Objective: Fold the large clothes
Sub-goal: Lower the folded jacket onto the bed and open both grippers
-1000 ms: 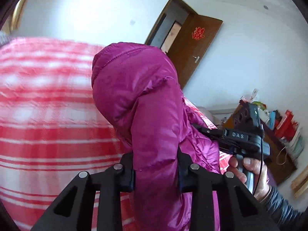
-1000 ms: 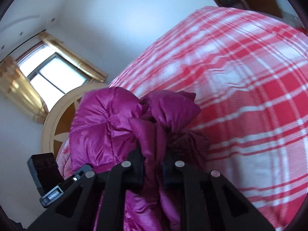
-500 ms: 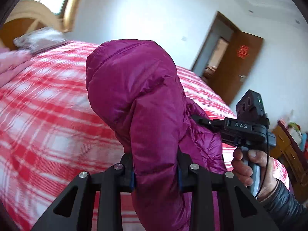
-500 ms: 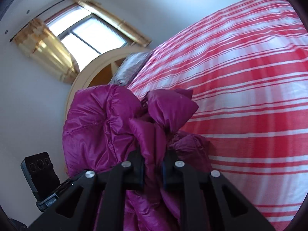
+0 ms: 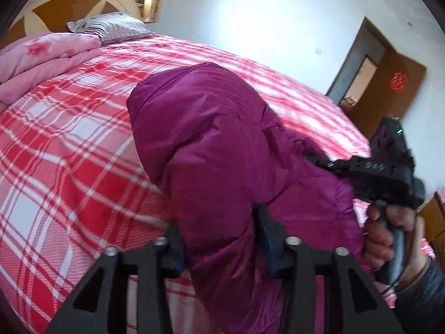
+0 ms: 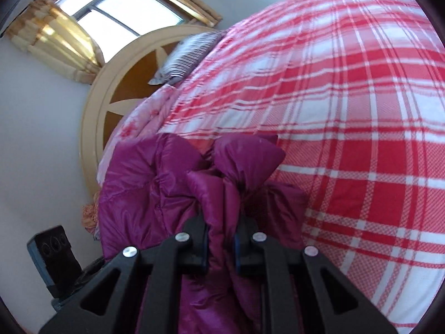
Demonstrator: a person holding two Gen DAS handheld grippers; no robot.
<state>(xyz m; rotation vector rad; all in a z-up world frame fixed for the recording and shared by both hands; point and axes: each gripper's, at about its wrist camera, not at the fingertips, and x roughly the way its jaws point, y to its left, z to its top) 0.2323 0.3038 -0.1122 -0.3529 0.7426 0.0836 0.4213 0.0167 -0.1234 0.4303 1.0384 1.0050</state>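
A magenta puffer jacket (image 5: 208,144) hangs bunched just above the red-and-white plaid bed (image 5: 69,139). My left gripper (image 5: 222,236) has a thick fold of it between its jaws, which are opening; a gap shows beside the right pad. In the right wrist view the jacket (image 6: 144,194) is pinched in a narrow fold by my right gripper (image 6: 221,236), which is shut on it. A hand (image 5: 389,236) holds the right gripper's handle at the right of the left wrist view. The lower part of the jacket is hidden under both grippers.
A folded pink quilt (image 5: 41,58) and a striped pillow (image 5: 111,27) lie at the head of the bed by the rounded headboard (image 6: 94,128). A window with gold curtains (image 6: 55,39) is behind it. A brown door (image 5: 389,91) stands open past the bed's far side.
Both grippers swung with the jacket toward the head of the bed and came lower. The left jaws have spread wider around the fold. The right grip is unchanged.
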